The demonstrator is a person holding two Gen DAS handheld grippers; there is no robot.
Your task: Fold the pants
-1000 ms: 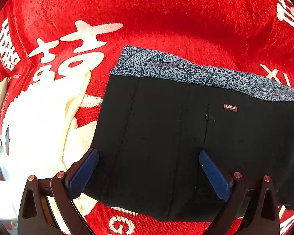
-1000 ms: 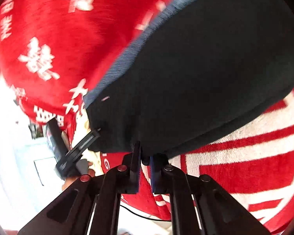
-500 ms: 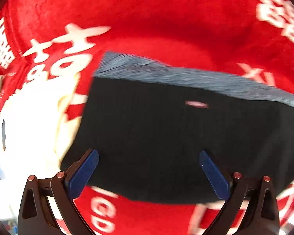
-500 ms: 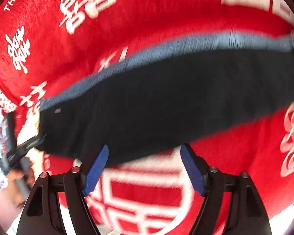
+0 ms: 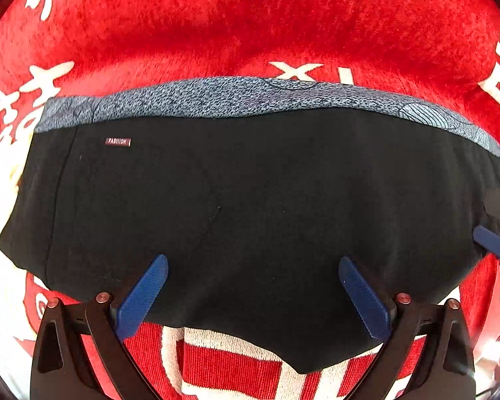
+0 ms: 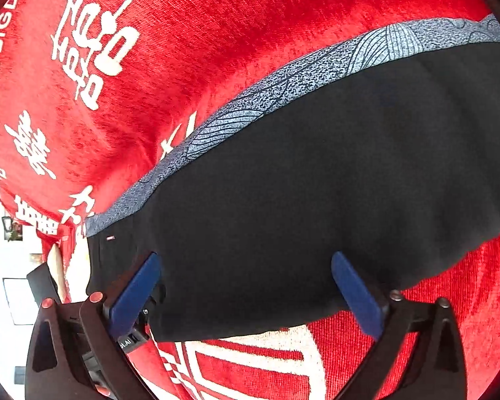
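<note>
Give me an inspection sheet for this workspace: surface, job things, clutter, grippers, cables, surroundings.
Surface: red blanket with white lettering, covering the whole work area.
Job's things: black pants lying flat and folded, grey patterned waistband on the far edge, small label near one end.
Clutter: nothing seen.
Grippers: left gripper open over the pants, holding nothing; right gripper open, jaws just opened, nothing between them.
Cables: nothing seen.
Surroundings: bright, washed-out room beyond the blanket's edge; details too blown out to tell.
</note>
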